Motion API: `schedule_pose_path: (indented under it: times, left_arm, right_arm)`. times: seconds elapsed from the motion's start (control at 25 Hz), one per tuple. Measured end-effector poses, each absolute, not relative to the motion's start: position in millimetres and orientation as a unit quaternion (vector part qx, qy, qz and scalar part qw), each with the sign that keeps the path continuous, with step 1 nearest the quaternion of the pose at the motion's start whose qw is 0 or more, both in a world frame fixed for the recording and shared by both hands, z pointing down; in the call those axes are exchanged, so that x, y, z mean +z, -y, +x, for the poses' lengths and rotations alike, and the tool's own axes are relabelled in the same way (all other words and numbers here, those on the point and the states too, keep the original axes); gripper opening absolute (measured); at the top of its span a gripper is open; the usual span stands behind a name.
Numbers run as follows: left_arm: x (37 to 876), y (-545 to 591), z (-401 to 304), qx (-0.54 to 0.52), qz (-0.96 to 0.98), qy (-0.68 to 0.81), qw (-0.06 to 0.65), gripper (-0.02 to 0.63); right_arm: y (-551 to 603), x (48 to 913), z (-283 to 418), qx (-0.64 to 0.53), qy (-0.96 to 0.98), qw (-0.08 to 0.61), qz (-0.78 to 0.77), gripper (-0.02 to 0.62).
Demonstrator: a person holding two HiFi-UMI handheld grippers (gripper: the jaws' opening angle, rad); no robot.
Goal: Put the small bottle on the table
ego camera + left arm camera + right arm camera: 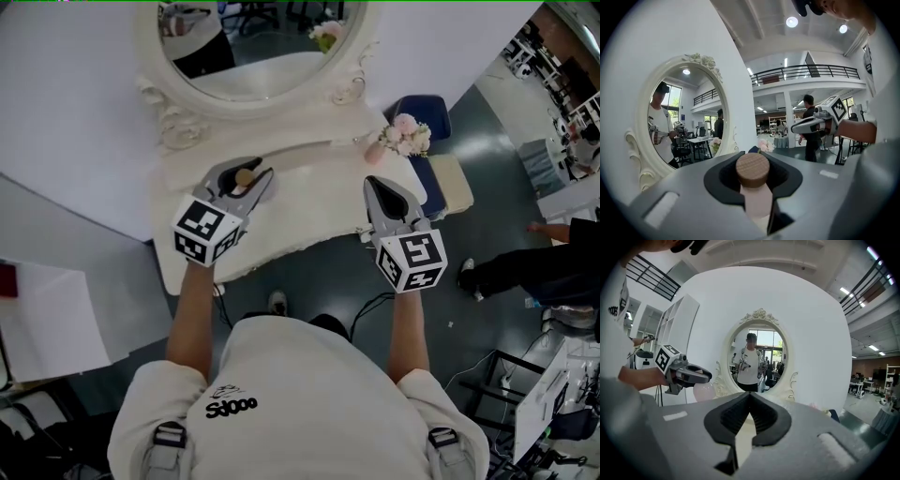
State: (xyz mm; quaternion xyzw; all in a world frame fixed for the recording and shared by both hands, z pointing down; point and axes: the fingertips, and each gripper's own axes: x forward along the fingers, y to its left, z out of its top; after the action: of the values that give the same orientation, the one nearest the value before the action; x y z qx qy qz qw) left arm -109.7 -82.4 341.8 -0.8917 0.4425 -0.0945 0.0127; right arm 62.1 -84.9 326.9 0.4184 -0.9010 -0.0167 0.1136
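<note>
The small bottle (752, 169) is pale pink with a round wooden cap. It stands upright between the jaws of my left gripper (246, 174), which is shut on it above the left part of the white dressing table (305, 211). From the right gripper view the bottle's round body (704, 391) hangs below the left gripper. My right gripper (380, 187) hovers over the table's right side, its jaw tips touching with nothing between them (750, 394).
An oval mirror (253, 47) in an ornate white frame stands at the back of the table. A small bunch of pink flowers (406, 134) sits at the table's right end. A blue chair (424, 114) is behind it, and a person (525, 267) sits on the floor at right.
</note>
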Motion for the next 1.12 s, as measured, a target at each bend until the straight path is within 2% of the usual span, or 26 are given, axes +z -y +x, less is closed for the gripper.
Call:
schedule_pose_path:
  times: [0.44, 1.12]
  left_arm:
    - [368.5, 153.0, -108.7, -0.091, -0.887, -0.452, -0.017, 0.115]
    - [482.0, 307.1, -89.3, -0.131, -0.856, -0.495, -0.072, 0.114]
  right_arm:
    - [149.6, 347.4, 56.3, 0.004, 0.905, 0.132, 0.405, 0.002]
    - [269.2, 412.8, 67.6, 0.061, 0.915, 0.180, 0.355, 0.002]
